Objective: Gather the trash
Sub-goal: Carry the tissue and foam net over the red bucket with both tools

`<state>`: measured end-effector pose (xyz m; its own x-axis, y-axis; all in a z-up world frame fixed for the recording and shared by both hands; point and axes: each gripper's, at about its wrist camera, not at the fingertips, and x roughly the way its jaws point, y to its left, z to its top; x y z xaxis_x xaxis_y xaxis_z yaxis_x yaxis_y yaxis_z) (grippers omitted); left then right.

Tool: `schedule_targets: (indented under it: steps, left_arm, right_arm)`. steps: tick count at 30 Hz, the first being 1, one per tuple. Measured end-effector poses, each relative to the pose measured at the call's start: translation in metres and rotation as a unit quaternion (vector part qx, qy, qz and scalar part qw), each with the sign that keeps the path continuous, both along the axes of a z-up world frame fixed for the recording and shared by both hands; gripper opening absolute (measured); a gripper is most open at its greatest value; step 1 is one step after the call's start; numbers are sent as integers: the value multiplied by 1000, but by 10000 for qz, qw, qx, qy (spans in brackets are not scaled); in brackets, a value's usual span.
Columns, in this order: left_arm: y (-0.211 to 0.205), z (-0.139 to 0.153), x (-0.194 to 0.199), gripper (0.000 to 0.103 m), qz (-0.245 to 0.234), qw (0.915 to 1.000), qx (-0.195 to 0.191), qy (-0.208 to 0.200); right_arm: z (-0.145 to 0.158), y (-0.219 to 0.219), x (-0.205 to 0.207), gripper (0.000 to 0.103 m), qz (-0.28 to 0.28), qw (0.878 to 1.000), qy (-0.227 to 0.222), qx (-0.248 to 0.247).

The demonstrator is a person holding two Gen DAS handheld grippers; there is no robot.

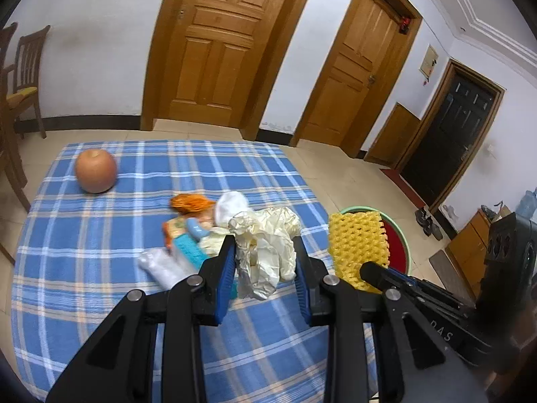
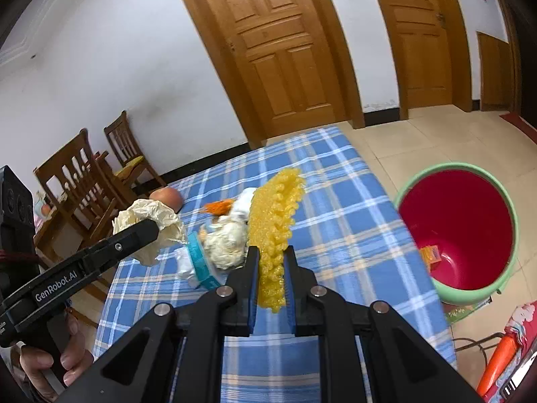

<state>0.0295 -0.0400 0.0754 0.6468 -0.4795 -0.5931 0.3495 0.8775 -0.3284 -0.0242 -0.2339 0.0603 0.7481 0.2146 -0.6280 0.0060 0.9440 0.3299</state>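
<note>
Left tool [image 1: 265,252] clamped on a crumpled cream glove [image 1: 268,248], held clear above the tabletop [image 1: 100,235]. Glove bunched between the blue pads, loose ends hanging below them. Same glove seen from the right wrist at the tip of the left tool [image 2: 151,228], with a hand [image 2: 50,362] on the grip beneath.

Right tool [image 2: 271,268] pinched tight on a yellow foam net [image 2: 275,215], net standing up between the pads and fanning out above them. From the left wrist, net [image 1: 357,245] in front of the bin [image 1: 399,248], right tool's black tip at its lower edge.

Bin [image 2: 456,231] on the floor just beside the tabletop's right edge: green outside, red inside, a small orange box [image 2: 431,257] lying at its bottom.

Left on the blue plaid cloth, a small heap near the middle: orange peel [image 1: 191,203], white cup-shaped piece [image 1: 230,206], teal packet [image 1: 189,250], white wrapper [image 1: 161,267], a second cream wad [image 2: 225,243]. Apple [image 1: 95,171] apart from the heap, toward the far left corner.

Wooden chairs [image 2: 84,171] beyond the left side, wooden doors [image 1: 218,43] in the far wall.
</note>
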Motion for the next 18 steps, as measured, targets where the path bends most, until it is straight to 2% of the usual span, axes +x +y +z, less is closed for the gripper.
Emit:
schedule_targets:
  steps: [18]
  left_arm:
    - [-109, -1, 11, 32, -796, 9960, 410, 27]
  right_arm:
    - [-5, -84, -16, 15, -749, 9969, -126, 211]
